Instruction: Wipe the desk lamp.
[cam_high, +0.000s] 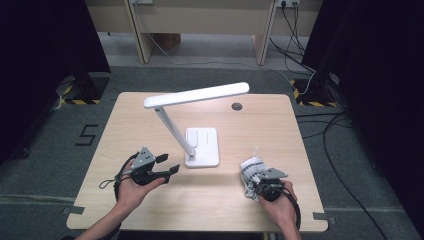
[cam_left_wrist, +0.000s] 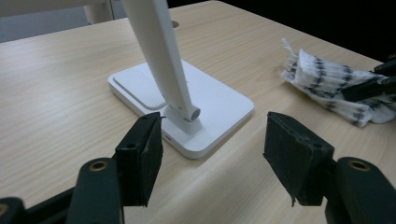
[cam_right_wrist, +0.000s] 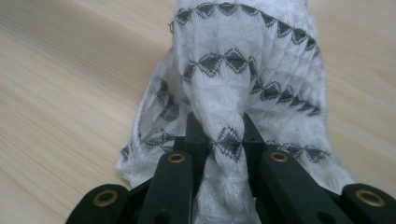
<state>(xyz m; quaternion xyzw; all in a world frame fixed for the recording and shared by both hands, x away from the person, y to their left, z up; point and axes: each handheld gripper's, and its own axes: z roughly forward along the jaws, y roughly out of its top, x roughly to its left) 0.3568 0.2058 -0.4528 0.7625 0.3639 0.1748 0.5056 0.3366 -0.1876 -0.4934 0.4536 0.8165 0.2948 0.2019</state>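
A white cloth with a black zigzag pattern (cam_high: 250, 167) lies bunched on the wooden table at the front right. My right gripper (cam_high: 257, 182) is shut on it. In the right gripper view a fold of the cloth (cam_right_wrist: 247, 70) is pinched between the black jaws of the right gripper (cam_right_wrist: 219, 128). My left gripper (cam_high: 167, 164) stands open at the front left, with nothing between its pads. It points at the base of a white desk lamp (cam_high: 202, 146). In the left gripper view the left gripper (cam_left_wrist: 215, 128) faces the lamp's hinge (cam_left_wrist: 184, 114), with the cloth (cam_left_wrist: 327, 79) farther right.
The lamp's arm slants up to a long head (cam_high: 197, 95) over the middle of the table (cam_high: 150, 205). A round cable hole (cam_high: 236, 106) sits near the table's far edge. Cables (cam_high: 330, 135) run across the floor to the right.
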